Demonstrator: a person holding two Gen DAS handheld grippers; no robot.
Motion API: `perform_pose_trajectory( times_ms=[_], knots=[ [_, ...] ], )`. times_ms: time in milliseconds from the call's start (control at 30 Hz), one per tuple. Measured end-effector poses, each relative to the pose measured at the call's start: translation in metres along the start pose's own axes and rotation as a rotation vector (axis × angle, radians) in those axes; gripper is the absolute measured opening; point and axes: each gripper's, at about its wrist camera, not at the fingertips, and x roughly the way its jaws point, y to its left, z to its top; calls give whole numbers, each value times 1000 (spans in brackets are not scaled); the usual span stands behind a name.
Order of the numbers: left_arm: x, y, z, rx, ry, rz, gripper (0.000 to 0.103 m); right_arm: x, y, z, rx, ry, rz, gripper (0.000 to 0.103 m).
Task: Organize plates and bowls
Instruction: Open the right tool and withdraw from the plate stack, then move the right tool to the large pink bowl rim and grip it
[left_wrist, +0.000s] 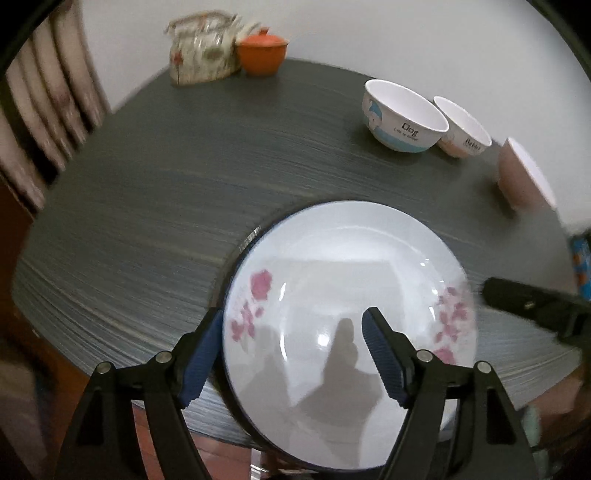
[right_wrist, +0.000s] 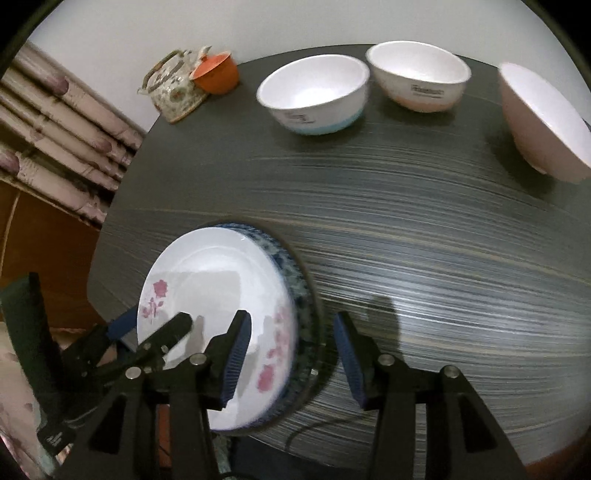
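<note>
From the left wrist, the left gripper (left_wrist: 291, 354) is seen open astride the floral plate's (left_wrist: 347, 295) rim at six o'clock. From the right wrist, the right gripper (right_wrist: 291, 365) is open; plates are stacked, three bowls (right_wrist: 314, 92) at twelve remain unstacked.

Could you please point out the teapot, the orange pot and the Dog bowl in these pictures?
teapot (left_wrist: 201, 55), left wrist view, on its flowered body.
orange pot (left_wrist: 261, 55), left wrist view, on its side below the lid.
Dog bowl (left_wrist: 400, 129), left wrist view, on its outer wall by the lettering.
</note>
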Motion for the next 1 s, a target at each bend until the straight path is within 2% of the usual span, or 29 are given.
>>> perform_pose_trajectory(
  times_ms=[167, 300, 433, 533, 767, 867, 1000],
  knots=[
    [-8, -9, 0, 28, -56, 35, 73, -16, -29, -9, 28, -39, 39, 48],
    [-22, -12, 5, 0, -99, 63, 74, -31, -46, -16, 47, -73, 24, 48],
    [-37, -24, 15, -2, -107, 66, 74, -48, -71, -16, 61, -113, 10, 48],
    [-46, -44, 24, 24, -102, 31, 75, -63, -89, -15, 42, -151, -25, 48],
    [-50, -103, 49, 61, -86, -88, 75, -102, -141, -11, 43, -217, -40, 48],
    [-44, -133, 63, 61, -62, -137, 75, -111, -165, -9, 97, -227, -39, 48],
    [-37, -169, 79, 79, -39, -158, 75, -121, -196, -1, 134, -242, -76, 48]
  ],
)
